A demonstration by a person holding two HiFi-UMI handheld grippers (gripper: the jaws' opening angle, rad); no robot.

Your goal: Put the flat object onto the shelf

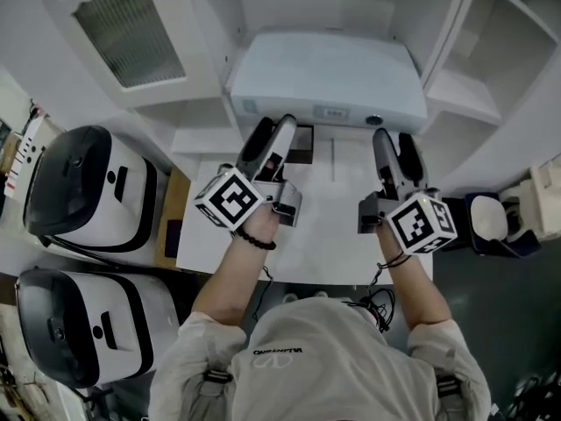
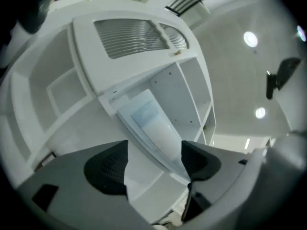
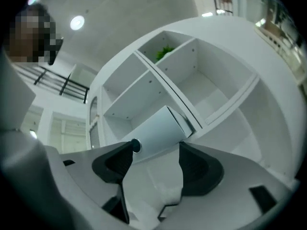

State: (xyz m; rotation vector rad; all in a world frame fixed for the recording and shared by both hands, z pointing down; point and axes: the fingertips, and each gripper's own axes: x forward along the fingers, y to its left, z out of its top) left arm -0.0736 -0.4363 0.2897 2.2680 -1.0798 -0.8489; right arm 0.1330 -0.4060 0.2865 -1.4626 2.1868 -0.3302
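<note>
Nearest, the person's forearms reach over a white table (image 1: 307, 253), one tool in each hand. The left gripper (image 1: 273, 132) and the right gripper (image 1: 394, 140) both point away from the person at the shelf unit. In each gripper view the dark pads stand well apart with nothing between them but open air, so neither tool holds anything.

Just beyond the fingertips lies the flat object (image 1: 329, 77), a pale, slab-like device with a small control strip and a round knob (image 3: 135, 146) on its near face. It sits in the low middle bay of the white shelf (image 3: 158, 75), between the uprights, with its near end reaching out toward the table. Neither gripper touches it.

The placing looks essentially done, and the step in hand seems to be letting go and coming clear. If the slab needs to go deeper, the next move would be a level, even push on its near face from both tools, minding the knob.

At the left stand two white-and-black rice-cooker-like appliances (image 1: 83, 191), well clear of the bay. A small dark block (image 1: 303, 143) lies on the table just beside the left tool's jaws, the one thing close to their path. At the far right is a white cup (image 1: 491, 219) in a dark holder, and something green (image 3: 164, 52) sits in a high compartment.
</note>
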